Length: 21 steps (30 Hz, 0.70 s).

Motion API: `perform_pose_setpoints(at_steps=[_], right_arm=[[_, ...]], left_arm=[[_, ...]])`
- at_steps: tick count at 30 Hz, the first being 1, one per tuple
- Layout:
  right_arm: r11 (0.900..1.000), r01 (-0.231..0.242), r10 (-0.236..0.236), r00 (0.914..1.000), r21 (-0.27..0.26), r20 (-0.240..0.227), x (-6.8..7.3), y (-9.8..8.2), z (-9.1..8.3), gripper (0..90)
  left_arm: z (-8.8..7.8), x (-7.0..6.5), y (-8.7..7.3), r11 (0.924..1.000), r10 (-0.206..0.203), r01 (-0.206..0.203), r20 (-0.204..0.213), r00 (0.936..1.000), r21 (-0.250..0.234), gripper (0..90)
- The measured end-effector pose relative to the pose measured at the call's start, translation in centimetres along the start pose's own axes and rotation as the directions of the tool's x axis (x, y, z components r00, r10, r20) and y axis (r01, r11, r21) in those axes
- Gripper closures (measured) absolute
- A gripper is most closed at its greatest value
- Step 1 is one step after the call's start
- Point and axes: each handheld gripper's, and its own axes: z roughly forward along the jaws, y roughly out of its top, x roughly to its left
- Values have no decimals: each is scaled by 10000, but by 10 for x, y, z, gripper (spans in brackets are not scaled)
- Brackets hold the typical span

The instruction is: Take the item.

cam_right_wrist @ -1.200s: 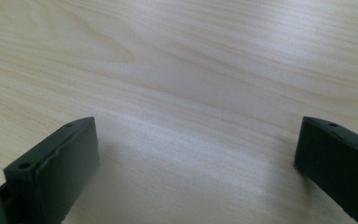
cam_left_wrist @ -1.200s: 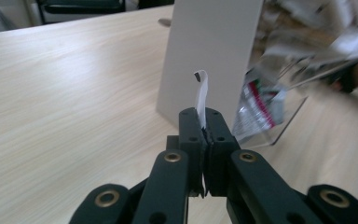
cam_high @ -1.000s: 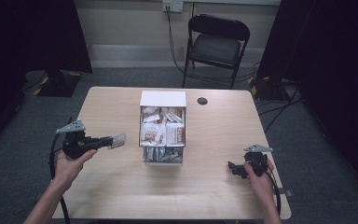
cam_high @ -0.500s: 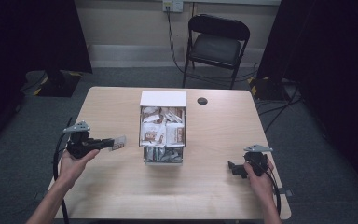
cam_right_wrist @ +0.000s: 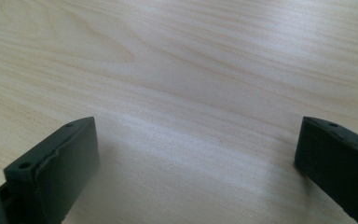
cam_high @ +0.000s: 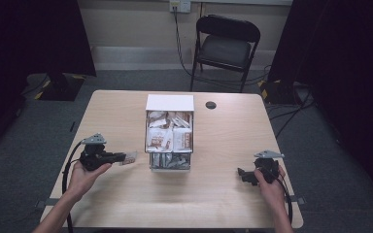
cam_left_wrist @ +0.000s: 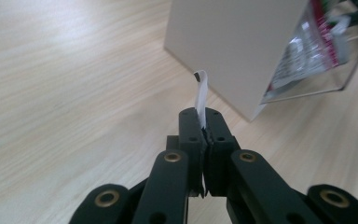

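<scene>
An open-topped box stands mid-table, holding several brown-and-white sachets, with its white flap folded back at the far end. Left of the box, just above the table, my left gripper is shut on a small pale sachet. In the left gripper view the sachet is edge-on, a thin white strip rising from the closed left gripper, with the box's plain wall close behind. My right gripper sits low at the table's right front, open. In the right gripper view its jaws stand wide apart over bare wood.
A small black round disc lies on the table beyond the box's right corner. A black folding chair stands behind the table, and cables run across the floor at the right. The box's clear front panel shows packets inside.
My left gripper has drifted a little toward the near edge and to the right, still holding the sachet. The right gripper has stayed put.
</scene>
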Motion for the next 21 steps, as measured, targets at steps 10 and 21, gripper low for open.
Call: perform_pose_setpoints(at_steps=[10,21], right_arm=[[10000,1,-1,10000,-1,7,0,0,0,0],[10000,-1,1,10000,-1,8,0,0,0,0]], left_arm=[[7,15,-9,9969,-775,775,-14,9970,151,878],[8,22,-11,9955,-939,946,-474,9945,118,779]])
